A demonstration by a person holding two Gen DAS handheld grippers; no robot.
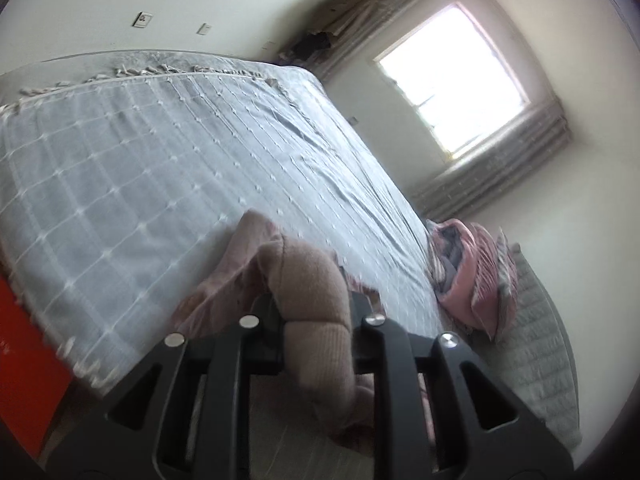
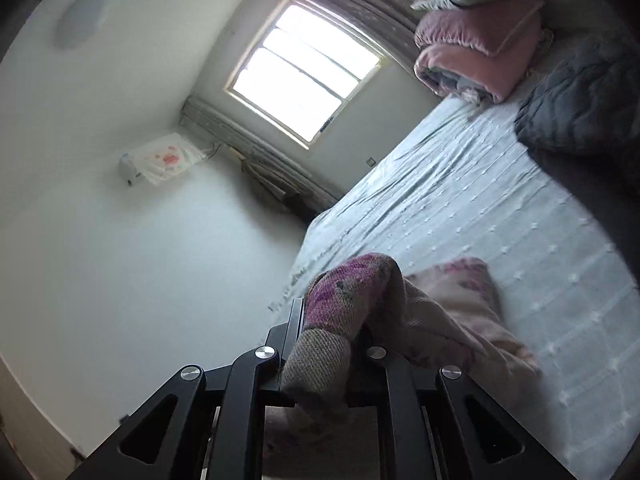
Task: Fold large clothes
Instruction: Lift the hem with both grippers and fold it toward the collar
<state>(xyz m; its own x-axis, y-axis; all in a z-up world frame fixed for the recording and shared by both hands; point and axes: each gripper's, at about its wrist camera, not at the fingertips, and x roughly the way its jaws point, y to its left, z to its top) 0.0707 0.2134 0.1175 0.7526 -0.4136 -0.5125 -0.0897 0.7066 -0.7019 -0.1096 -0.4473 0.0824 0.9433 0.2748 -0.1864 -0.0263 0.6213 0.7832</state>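
A beige knitted garment with pink and purple flowers is lifted over the bed. My left gripper [image 1: 310,304] is shut on a thick beige fold of the garment [image 1: 308,280], which bulges between the black fingers and drapes down behind them. My right gripper [image 2: 330,320] is shut on a flowered, ribbed edge of the same garment [image 2: 344,300]. From there the cloth trails right and down onto the bedspread [image 2: 472,280]. The fingertips of both grippers are hidden by the fabric.
The bed carries a pale blue-grey checked spread [image 1: 160,160] with a fringed edge. Pink folded quilts and pillows [image 1: 472,272] are piled at the head, beside a dark grey blanket [image 2: 580,104]. A bright window [image 2: 304,72] with curtains stands beyond. An orange surface [image 1: 24,340] lies left of the bed.
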